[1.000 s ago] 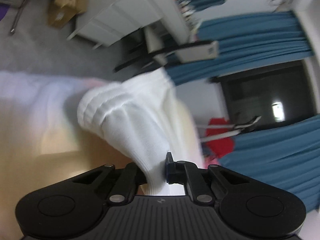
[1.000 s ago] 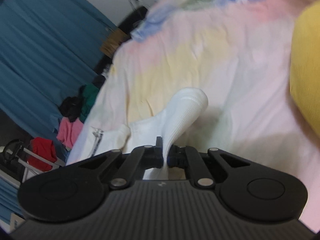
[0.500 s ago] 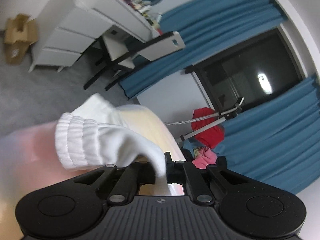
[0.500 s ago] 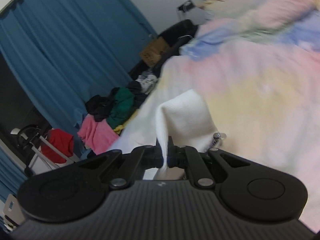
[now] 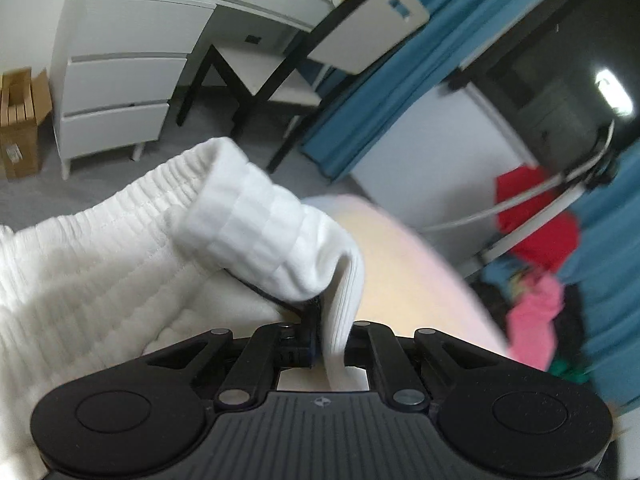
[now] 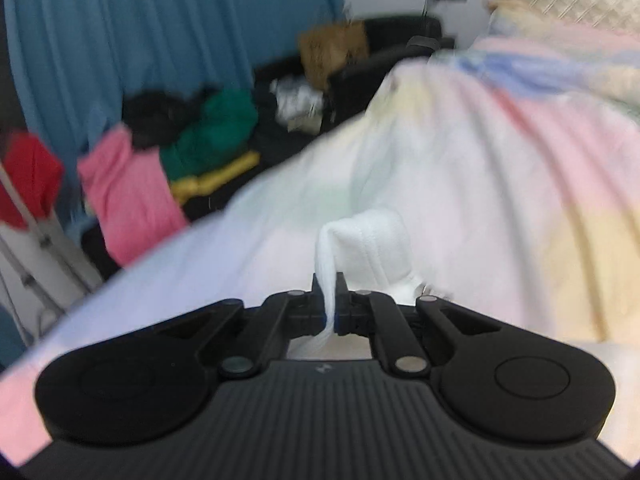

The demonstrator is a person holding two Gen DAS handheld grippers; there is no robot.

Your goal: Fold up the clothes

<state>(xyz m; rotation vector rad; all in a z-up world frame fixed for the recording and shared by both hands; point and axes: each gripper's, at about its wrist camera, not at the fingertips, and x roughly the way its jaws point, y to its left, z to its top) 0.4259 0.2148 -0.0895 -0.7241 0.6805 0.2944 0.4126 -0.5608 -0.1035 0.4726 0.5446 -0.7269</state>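
Observation:
A white ribbed sock [image 5: 256,236] fills the left and middle of the left wrist view, its cuff folded over. My left gripper [image 5: 330,336] is shut on its edge. In the right wrist view my right gripper [image 6: 330,304] is shut on white sock fabric [image 6: 372,244], which bunches just beyond the fingertips above the pastel bedspread [image 6: 500,184]. Both grippers hold the fabric lifted off the bed. I cannot tell whether it is one sock or a pair.
A white drawer unit [image 5: 116,76], a chair [image 5: 304,60] and a cardboard box [image 5: 18,120] stand on the grey floor beyond the bed. Blue curtains [image 6: 140,28] hang behind. A heap of pink, green, black and red clothes [image 6: 172,148] lies beside the bed.
Both grippers have lifted and swung with the sock. The left view turned from the bed toward the desk and chair. The right view rose from the bedspread toward the curtains and clothes heap.

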